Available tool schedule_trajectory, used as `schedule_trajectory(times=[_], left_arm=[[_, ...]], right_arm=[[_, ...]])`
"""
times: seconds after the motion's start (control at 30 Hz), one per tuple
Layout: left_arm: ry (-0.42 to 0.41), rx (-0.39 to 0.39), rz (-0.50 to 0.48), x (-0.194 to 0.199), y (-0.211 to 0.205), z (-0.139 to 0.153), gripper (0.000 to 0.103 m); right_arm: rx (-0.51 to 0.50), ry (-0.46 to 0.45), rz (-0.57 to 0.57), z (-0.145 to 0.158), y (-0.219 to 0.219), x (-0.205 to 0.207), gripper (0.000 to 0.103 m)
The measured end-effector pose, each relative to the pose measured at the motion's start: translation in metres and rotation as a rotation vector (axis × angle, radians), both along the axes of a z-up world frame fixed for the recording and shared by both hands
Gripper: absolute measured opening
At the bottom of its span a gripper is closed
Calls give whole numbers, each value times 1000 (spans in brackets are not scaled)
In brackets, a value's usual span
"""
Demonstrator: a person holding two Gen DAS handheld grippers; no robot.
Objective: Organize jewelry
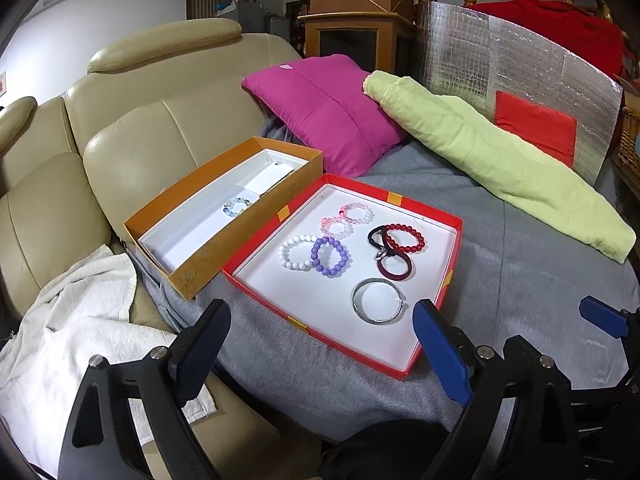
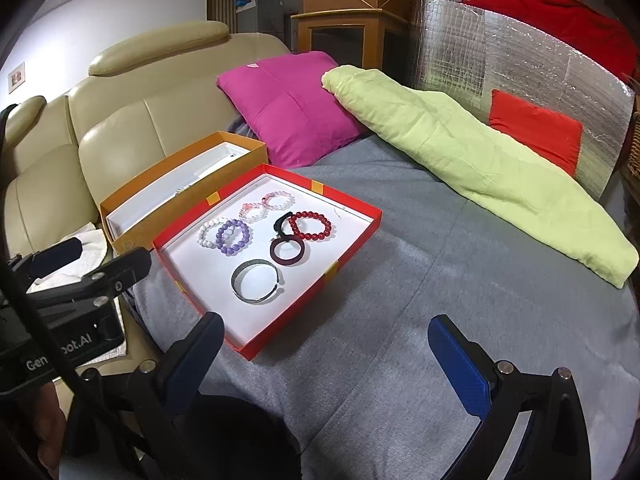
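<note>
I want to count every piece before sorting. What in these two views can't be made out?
- Orange cardboard box, right wrist view: its near wall hides the floor, so the pale beaded bracelet shows only in the left wrist view.
- White insert at that box's far end, left wrist view: contents too small to tell.
- Black band with silver clasp in the red tray: overlapped by the dark red bangle, shape unclear.

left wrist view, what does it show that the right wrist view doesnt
Only the left wrist view shows the pale blue bead bracelet lying inside the orange box. Only the right wrist view shows a framed picture on the wall. Both share the red tray with its white, purple, pink and red bead bracelets and the silver bangle.
</note>
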State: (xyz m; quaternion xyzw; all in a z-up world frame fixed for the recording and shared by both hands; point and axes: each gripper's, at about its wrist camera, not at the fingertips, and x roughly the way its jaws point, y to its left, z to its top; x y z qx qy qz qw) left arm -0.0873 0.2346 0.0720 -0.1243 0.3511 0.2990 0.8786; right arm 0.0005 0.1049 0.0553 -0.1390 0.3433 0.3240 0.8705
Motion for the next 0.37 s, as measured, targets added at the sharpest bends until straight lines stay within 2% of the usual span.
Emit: schedule_trajectory(times=[0.37], left_arm=[[-27, 19, -15, -4, -3, 4, 94]], right_arm=[[-1, -5, 15, 2, 7, -2, 103]])
